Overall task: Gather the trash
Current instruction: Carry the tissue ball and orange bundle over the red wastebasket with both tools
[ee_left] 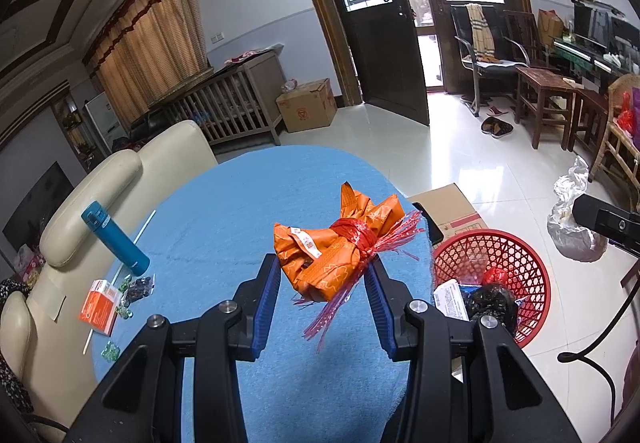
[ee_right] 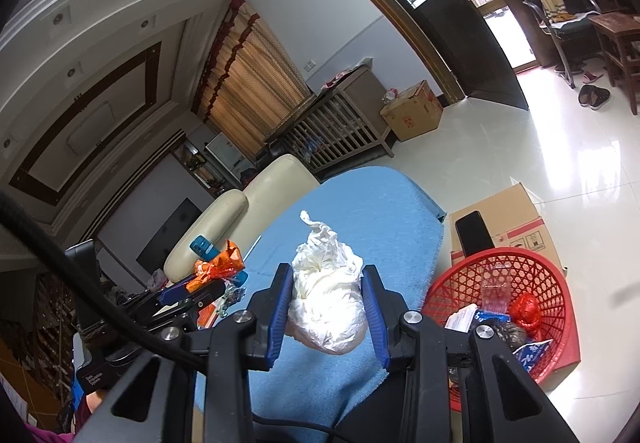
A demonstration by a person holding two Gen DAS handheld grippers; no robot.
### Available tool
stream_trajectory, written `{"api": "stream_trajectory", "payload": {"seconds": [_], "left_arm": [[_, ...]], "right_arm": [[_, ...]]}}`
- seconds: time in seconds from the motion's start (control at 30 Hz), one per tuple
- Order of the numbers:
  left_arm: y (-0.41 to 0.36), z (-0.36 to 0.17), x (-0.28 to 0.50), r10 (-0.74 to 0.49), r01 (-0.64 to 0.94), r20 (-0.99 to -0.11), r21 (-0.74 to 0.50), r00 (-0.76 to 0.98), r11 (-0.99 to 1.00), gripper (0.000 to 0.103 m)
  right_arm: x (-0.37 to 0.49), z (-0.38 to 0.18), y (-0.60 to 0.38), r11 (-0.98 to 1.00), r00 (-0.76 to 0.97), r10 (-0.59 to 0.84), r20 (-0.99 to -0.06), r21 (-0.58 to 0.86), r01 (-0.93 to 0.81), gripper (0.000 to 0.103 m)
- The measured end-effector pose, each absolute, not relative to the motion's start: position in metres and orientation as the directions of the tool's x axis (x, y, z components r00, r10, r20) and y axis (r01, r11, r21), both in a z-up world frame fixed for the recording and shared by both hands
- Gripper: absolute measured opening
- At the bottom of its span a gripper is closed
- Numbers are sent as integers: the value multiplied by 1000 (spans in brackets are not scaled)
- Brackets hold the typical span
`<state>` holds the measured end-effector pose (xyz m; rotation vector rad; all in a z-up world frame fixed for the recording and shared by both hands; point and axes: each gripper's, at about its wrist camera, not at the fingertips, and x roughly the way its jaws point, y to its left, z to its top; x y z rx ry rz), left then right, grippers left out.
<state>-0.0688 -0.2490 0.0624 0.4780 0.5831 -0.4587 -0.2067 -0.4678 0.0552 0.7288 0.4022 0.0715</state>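
My left gripper (ee_left: 322,275) is shut on an orange wrapped bundle (ee_left: 332,247) tied with red ribbon, lifted above the blue table (ee_left: 224,219). My right gripper (ee_right: 326,283) is shut on a white knotted plastic bag (ee_right: 330,303), also held above the blue table (ee_right: 372,211). A red mesh basket (ee_left: 516,255) stands on the floor to the right of the table and holds several pieces of trash. In the right wrist view the red mesh basket (ee_right: 520,267) is at lower right, and the left gripper (ee_right: 196,291) with the orange bundle (ee_right: 220,263) shows at left.
A blue flask (ee_left: 114,237), an orange box (ee_left: 100,307), a thin stick (ee_left: 142,229) and small green bits lie at the table's left. A cream sofa (ee_left: 120,171) borders it. A cardboard box (ee_left: 452,211) with a dark phone stands behind the basket; a crumpled silver bag (ee_left: 572,219) lies on the floor.
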Motion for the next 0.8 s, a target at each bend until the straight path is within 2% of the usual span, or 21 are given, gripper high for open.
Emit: {"api": "stream_trajectory", "payload": {"seconds": [0.8], "left_arm": [[-284, 52, -73, -306, 608, -651, 303, 695, 734, 45]], "right_arm": [[-233, 43, -500, 713, 919, 152, -363, 685, 152, 38]]}}
